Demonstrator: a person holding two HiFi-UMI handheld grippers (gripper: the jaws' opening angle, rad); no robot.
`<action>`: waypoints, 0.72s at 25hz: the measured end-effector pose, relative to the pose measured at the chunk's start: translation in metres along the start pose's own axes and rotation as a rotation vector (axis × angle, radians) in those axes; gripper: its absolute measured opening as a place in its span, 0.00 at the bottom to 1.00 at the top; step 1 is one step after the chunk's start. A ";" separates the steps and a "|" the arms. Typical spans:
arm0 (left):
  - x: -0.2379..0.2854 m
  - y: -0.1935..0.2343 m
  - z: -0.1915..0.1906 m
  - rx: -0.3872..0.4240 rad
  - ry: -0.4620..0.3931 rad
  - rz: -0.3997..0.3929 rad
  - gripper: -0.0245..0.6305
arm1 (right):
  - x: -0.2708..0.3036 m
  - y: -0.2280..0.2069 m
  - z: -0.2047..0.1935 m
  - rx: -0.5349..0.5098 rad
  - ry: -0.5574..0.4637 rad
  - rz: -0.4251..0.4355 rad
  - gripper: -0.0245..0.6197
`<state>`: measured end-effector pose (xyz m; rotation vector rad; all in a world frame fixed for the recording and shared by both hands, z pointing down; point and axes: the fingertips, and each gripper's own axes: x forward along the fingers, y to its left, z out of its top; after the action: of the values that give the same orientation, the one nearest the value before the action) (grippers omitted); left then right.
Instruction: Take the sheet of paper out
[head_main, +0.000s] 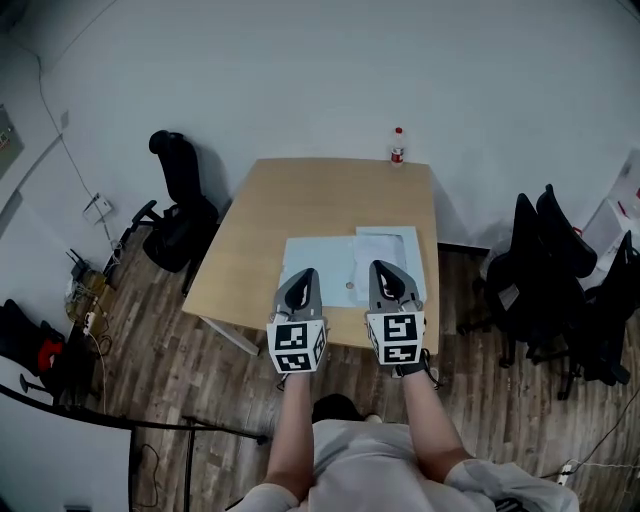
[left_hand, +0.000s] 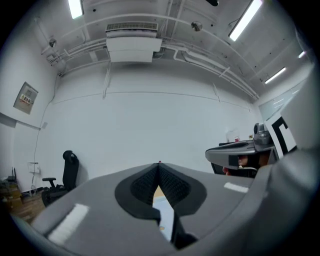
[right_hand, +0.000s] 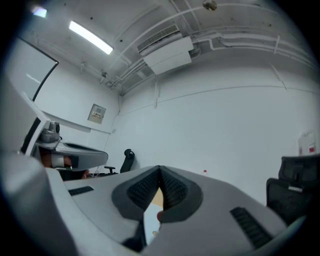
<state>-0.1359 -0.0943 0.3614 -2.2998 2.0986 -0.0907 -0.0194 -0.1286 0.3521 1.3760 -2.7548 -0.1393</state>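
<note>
A pale blue folder (head_main: 315, 262) lies flat near the front edge of the wooden table (head_main: 300, 200). A white sheet of paper (head_main: 381, 244) rests on its right part, and a small round clasp (head_main: 350, 284) sits at its middle. My left gripper (head_main: 303, 273) hangs over the folder's left half, its jaws shut with nothing between them. Over the right half, just below the sheet, my right gripper (head_main: 384, 266) is also shut and empty. In the left gripper view the tips (left_hand: 159, 165) meet, with a sliver of blue folder (left_hand: 163, 206) below. The right gripper view shows the tips (right_hand: 160, 168) together.
A bottle with a red cap (head_main: 397, 146) stands at the table's far edge by the white wall. A black office chair (head_main: 180, 215) stands left of the table, and several black chairs (head_main: 545, 265) are grouped at the right. Cables and boxes (head_main: 85, 295) lie on the floor at far left.
</note>
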 end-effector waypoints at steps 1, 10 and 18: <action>0.006 0.005 -0.013 -0.014 0.023 0.003 0.05 | 0.007 0.000 -0.011 0.021 0.017 0.006 0.06; 0.096 0.035 -0.059 -0.076 0.111 -0.040 0.05 | 0.087 -0.027 -0.053 0.034 0.098 -0.010 0.06; 0.172 0.040 -0.109 -0.067 0.205 -0.138 0.05 | 0.148 -0.047 -0.101 0.113 0.200 -0.004 0.06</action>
<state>-0.1666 -0.2674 0.4725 -2.5747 2.0562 -0.2746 -0.0610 -0.2807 0.4497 1.3386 -2.6301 0.1475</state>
